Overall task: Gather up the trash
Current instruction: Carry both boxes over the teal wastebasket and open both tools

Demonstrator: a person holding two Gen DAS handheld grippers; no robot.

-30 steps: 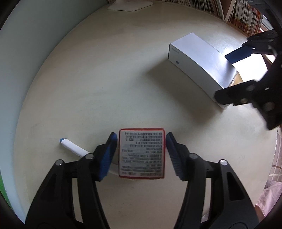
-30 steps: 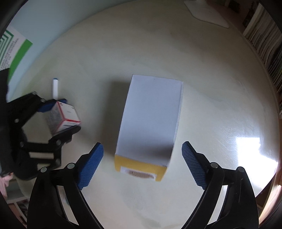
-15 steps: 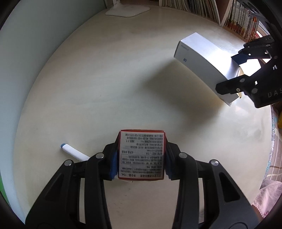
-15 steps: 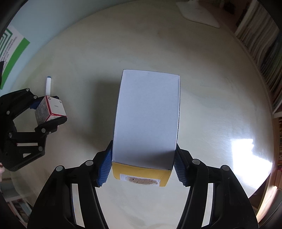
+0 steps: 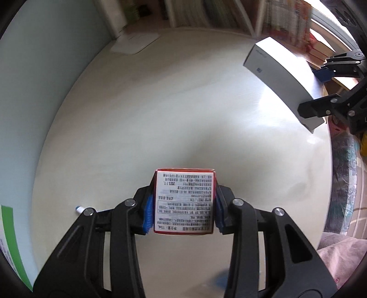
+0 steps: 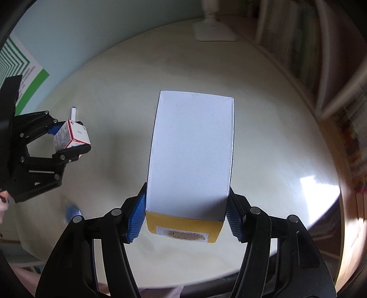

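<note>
My left gripper (image 5: 183, 214) is shut on a small red-edged carton (image 5: 184, 201) with printed text and holds it above the pale table (image 5: 160, 119). It shows in the right wrist view too (image 6: 73, 135). My right gripper (image 6: 184, 220) is shut on a long white box (image 6: 191, 151) with a yellow end, lifted off the table. That box shows at the right of the left wrist view (image 5: 282, 78). A white pen with a blue cap (image 5: 80, 209) lies on the table behind the left gripper.
A white flat lamp base (image 6: 214, 32) stands at the table's far end. Bookshelves (image 5: 229, 13) line the far and right sides. A green and white poster (image 6: 20, 68) hangs on the left wall. A small blurred blue thing (image 6: 72, 212) lies near the front edge.
Both grippers closed on their boxes, then lifted them off the table. The views have tilted up, so the bookshelves now show.
</note>
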